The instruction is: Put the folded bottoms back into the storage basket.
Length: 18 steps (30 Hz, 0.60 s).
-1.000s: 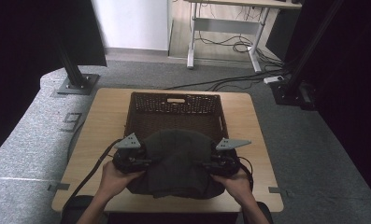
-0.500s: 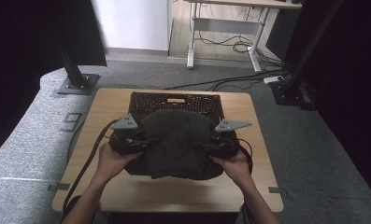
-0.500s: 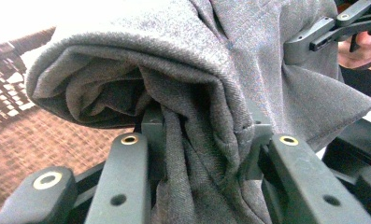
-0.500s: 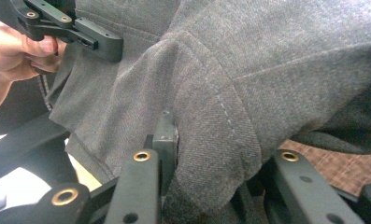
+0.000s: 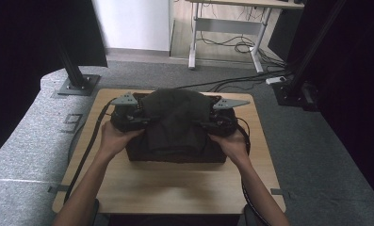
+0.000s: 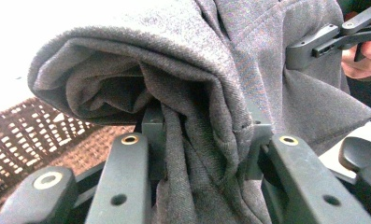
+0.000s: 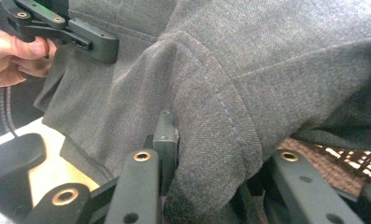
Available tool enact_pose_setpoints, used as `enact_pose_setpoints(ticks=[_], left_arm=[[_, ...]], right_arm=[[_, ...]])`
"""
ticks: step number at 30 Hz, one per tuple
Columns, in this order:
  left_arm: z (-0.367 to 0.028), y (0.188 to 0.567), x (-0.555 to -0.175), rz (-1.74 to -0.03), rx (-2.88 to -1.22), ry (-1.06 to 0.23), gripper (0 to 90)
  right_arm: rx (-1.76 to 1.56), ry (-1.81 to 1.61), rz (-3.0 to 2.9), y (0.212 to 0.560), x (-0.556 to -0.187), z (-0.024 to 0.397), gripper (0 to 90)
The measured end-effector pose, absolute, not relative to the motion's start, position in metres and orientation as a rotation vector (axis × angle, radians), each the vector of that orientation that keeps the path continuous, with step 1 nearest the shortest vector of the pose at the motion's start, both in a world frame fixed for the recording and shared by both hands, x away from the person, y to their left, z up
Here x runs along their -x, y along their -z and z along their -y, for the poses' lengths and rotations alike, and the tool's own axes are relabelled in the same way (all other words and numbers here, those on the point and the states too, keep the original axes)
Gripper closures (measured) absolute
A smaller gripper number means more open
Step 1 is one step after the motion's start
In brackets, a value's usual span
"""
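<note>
While the left claw clenched one bunched side of the folded dark grey woven-cloth garment, the right claw pinched the opposite side. The garment hung between them above the dark brown woven rectangular basket on the pale wooden tabletop.

garment draped over basket, table front bare

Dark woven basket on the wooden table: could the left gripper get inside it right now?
Probably not. The left gripper is shut on the folded grey cloth garment, which the right gripper also holds, and it drapes over the dark woven basket, covering its opening.
</note>
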<state>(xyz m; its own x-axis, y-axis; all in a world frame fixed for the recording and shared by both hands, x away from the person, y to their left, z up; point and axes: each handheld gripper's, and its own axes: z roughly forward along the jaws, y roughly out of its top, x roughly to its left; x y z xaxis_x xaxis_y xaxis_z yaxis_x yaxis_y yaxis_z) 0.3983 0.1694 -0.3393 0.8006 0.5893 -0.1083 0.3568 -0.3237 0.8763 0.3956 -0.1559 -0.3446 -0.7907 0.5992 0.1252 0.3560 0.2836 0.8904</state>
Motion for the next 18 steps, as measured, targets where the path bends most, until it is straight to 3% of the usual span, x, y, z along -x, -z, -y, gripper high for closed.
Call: enact_pose_setpoints(ticks=[18], left_arm=[[-0.166, 0.355, -0.471, -0.703, -1.943, -0.324, 63.4]], right_arm=[[-0.895, -1.418, -2.235, 0.354, -0.452, 0.147, 65.8]])
